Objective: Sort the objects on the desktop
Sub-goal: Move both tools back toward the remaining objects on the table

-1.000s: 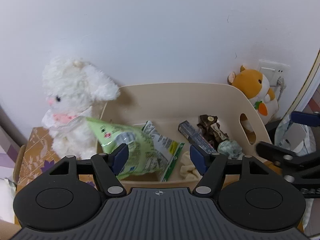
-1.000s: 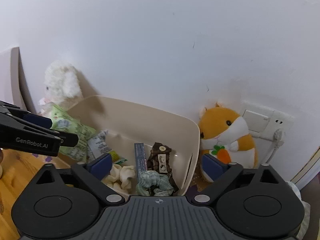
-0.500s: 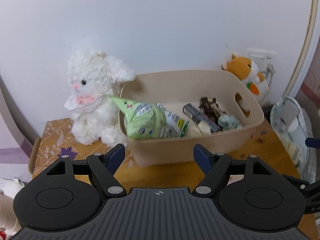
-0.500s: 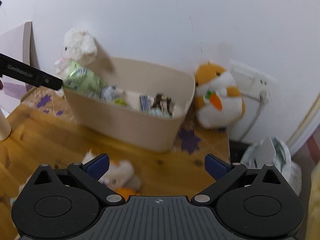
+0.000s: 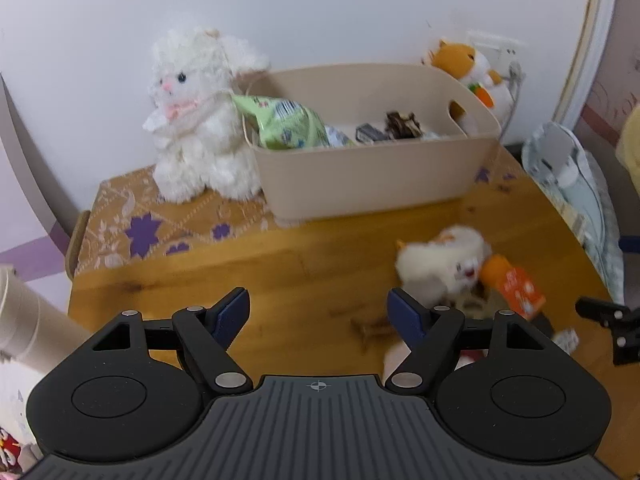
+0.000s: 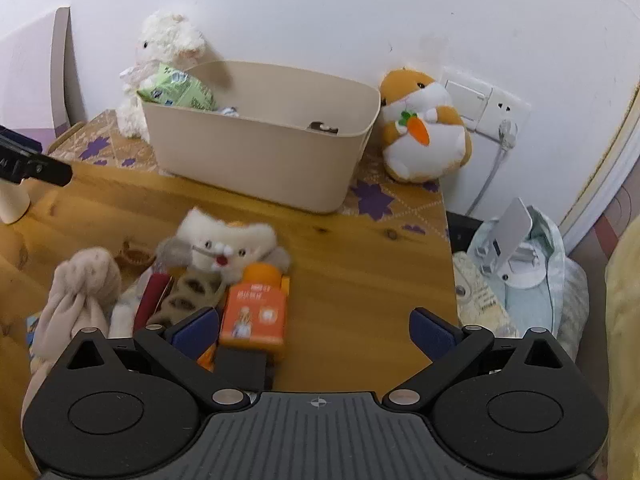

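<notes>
A white wall backs the wooden tabletop (image 6: 360, 272). At its rear edge sits the beige bin (image 6: 256, 160), already holding snack packets. Nearer the front edge lies an unsorted heap: a white plush (image 6: 224, 248) and an orange carton (image 6: 256, 312). Left gripper (image 5: 318, 312) and right gripper (image 6: 314, 330) both hang fingers apart, empty. Judged step: fetching the next item; it calls for lowering onto the heap.

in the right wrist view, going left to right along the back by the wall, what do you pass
white plush rabbit → green snack bag → beige bin → orange hamster plush → wall socket
</notes>
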A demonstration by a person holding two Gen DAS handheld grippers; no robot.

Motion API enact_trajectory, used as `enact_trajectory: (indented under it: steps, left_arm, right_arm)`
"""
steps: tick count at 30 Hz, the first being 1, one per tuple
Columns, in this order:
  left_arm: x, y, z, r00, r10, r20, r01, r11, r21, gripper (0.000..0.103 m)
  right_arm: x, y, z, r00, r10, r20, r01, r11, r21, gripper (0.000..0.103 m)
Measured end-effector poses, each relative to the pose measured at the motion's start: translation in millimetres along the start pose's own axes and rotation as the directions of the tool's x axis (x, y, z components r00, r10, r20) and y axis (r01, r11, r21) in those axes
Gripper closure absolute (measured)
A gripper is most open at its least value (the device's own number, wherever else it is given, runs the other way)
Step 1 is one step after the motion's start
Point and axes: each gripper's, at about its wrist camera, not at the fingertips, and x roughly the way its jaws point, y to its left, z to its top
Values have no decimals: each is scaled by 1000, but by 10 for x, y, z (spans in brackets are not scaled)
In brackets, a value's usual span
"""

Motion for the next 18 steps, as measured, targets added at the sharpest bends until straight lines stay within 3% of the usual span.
enact_trajectory:
  steps: [10, 18]
  left_arm:
    - [-87, -89, -508, 996, -36, -81, 40, 998, 46, 26]
    - [-1, -167, -871, 979, -65, -195, 80, 995, 68, 26]
  right_arm:
    - [-71, 193, -342, 999, 10, -53, -12, 999, -35, 0]
    - [-29, 290, -592, 994, 14, -108, -21, 998, -65, 0]
